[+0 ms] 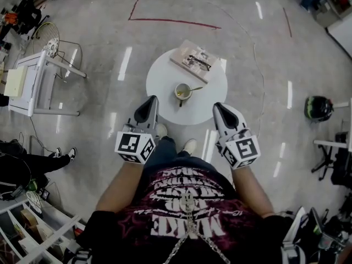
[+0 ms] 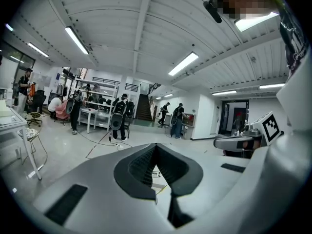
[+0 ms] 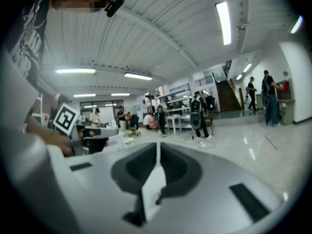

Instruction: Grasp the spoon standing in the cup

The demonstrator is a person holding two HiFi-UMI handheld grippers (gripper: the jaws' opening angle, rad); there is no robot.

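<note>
Though short of the cup (image 1: 183, 91), left tool (image 1: 153, 98), right tool (image 1: 215, 105) closed, empty.

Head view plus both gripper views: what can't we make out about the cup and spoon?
- Bowl of the spoon: head view, hidden inside the cup.
- Contents of the cup: head view, too small.
- The cup and spoon: missing from both gripper views; the left tongs and right tongs fill the lower frame.
- Flat item beyond the cup: head view, too small to identify.
</note>
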